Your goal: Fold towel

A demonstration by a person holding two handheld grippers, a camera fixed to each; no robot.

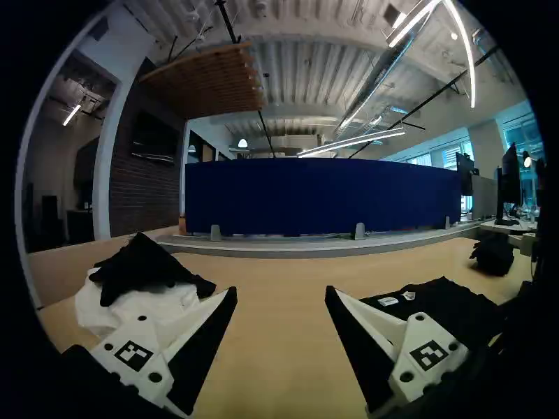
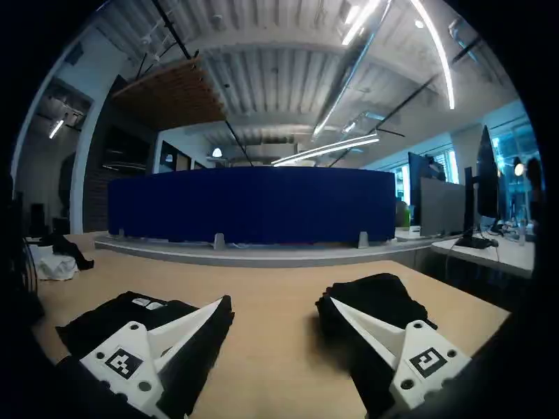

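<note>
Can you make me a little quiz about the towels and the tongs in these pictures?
1. True or false: the left tongs are squeezing a towel.
2. What colour is the divider behind the table? A red, B blue, C green.
3. Fill in: in the left gripper view, the black towel lies on a lower towel whose colour is ____.
Key: 1 false, they are open and hold nothing. 2 B. 3 white.
</note>
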